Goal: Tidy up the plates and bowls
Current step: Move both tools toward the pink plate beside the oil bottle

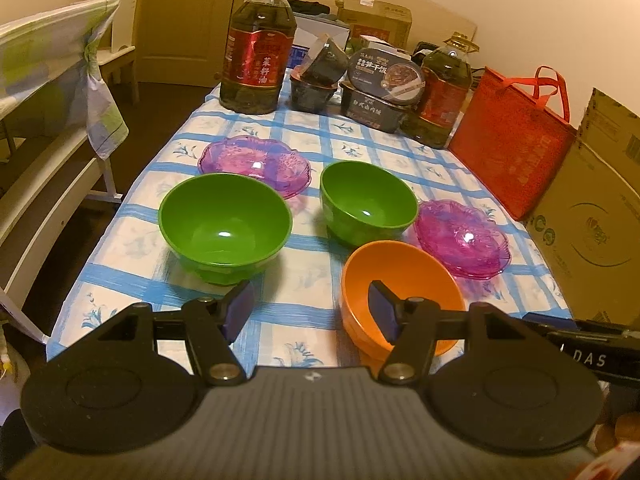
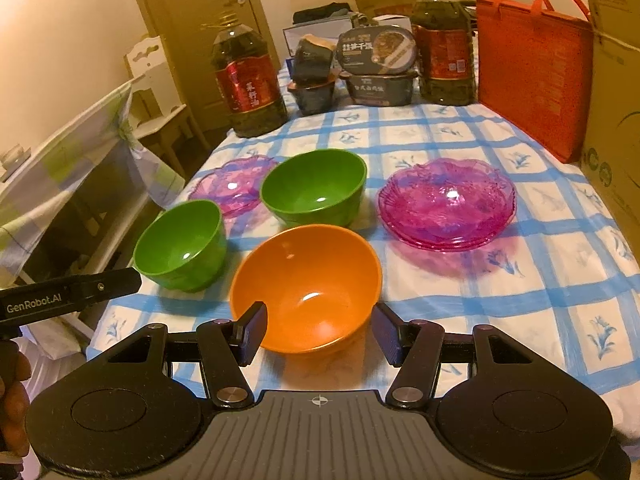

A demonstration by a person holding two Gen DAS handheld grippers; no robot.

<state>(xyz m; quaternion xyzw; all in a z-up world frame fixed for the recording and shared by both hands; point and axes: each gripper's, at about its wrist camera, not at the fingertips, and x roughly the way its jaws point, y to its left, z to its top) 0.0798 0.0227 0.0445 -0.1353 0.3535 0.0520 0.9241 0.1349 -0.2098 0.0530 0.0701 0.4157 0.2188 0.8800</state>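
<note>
On the blue-checked tablecloth [image 2: 540, 280] stand an orange bowl [image 2: 308, 280] [image 1: 420, 276], two green bowls [image 2: 180, 244] [image 2: 316, 188] and a stack of pink plates [image 2: 448, 200]. A single purple plate [image 2: 232, 184] [image 1: 256, 160] lies behind the green bowls. My right gripper [image 2: 320, 332] hovers open at the orange bowl's near side, its pads apart from the rim. My left gripper [image 1: 312, 312] is open over bare cloth between the left green bowl [image 1: 224, 224] and the orange bowl. The other green bowl [image 1: 368, 200] and the pink stack [image 1: 464, 240] lie beyond.
At the table's far end stand two big oil bottles [image 2: 248, 84] [image 2: 444, 52] and stacked food boxes [image 2: 380, 68]. A red bag [image 2: 532, 68] and a cardboard box [image 2: 616, 120] line the right side. A covered chair [image 1: 60, 64] is beyond the left edge.
</note>
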